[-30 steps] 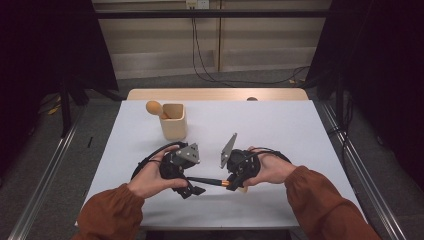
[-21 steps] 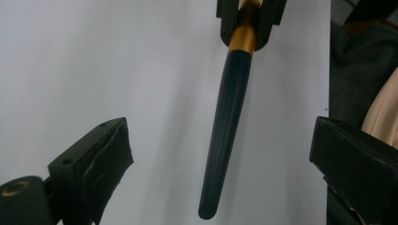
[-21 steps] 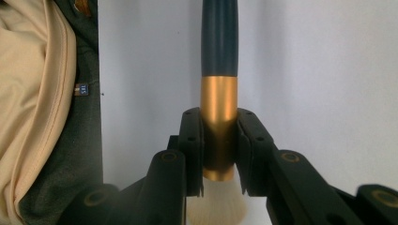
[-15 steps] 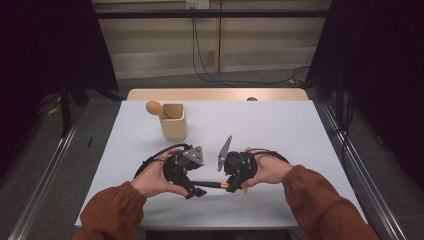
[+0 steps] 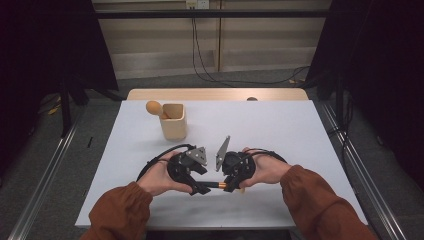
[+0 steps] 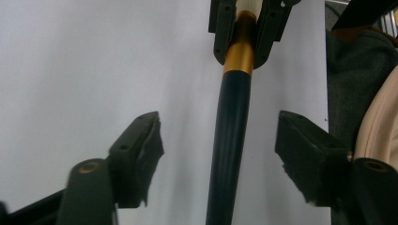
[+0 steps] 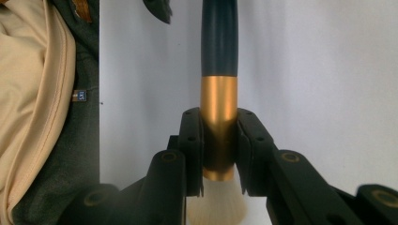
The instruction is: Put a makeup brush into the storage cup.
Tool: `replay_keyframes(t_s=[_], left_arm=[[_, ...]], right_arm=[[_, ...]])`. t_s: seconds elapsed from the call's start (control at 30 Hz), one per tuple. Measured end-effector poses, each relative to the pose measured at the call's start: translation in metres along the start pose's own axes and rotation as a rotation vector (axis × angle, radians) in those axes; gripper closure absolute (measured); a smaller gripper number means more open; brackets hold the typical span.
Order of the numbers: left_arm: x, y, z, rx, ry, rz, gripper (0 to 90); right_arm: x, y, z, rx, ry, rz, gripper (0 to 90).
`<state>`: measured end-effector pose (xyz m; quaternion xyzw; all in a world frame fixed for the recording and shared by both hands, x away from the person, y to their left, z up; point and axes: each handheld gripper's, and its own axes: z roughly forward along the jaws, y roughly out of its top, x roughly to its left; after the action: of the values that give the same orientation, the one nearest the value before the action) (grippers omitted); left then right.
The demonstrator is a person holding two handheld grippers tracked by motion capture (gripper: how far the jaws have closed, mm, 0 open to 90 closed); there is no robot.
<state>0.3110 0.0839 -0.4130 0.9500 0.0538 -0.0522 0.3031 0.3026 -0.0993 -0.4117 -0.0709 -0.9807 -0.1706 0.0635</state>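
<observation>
1. Both forearms in from the bottom of the high view, rust sleeves, hands close together over the near table edge.
2. Left gripper (image 5: 197, 187) turned toward the right one, jaws just been closing, pads (image 6: 143, 140) apart from the brush (image 6: 230, 136) handle between them.
3. Right gripper (image 7: 219, 154) facing left, jaws clamped on the brush's gold band.
4. Grey plates tilted up, nearly meeting.

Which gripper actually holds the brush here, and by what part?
The right gripper clamps the brush at its gold ferrule. The left gripper, jaws just closing, straddles the dark handle without pressing it.
</observation>
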Motion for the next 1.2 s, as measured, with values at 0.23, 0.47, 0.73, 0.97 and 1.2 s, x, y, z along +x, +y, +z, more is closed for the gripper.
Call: replay_keyframes(t_s=[0.23,0.47,0.73,0.97,1.2], left_arm=[[0.0,0.001,0.004,-0.007,-0.019,-0.002,43.0],[0.003,0.001,0.006,-0.028,-0.035,-0.01,53.8],[0.004,0.001,0.01,-0.043,-0.047,-0.026,57.6],[0.004,0.001,0.015,-0.05,-0.066,-0.013,63.8],[0.004,0.0,0.019,-0.053,-0.069,0.012,68.2]], right_arm=[[0.0,0.001,0.0,-0.011,-0.008,-0.016,74.3],[-0.001,0.001,0.0,-0.021,-0.012,-0.022,74.3],[0.0,0.002,-0.001,-0.026,-0.018,-0.018,74.3],[0.0,0.002,0.0,-0.025,-0.014,-0.013,74.3],[0.0,0.003,0.0,-0.03,-0.022,-0.027,74.3]])
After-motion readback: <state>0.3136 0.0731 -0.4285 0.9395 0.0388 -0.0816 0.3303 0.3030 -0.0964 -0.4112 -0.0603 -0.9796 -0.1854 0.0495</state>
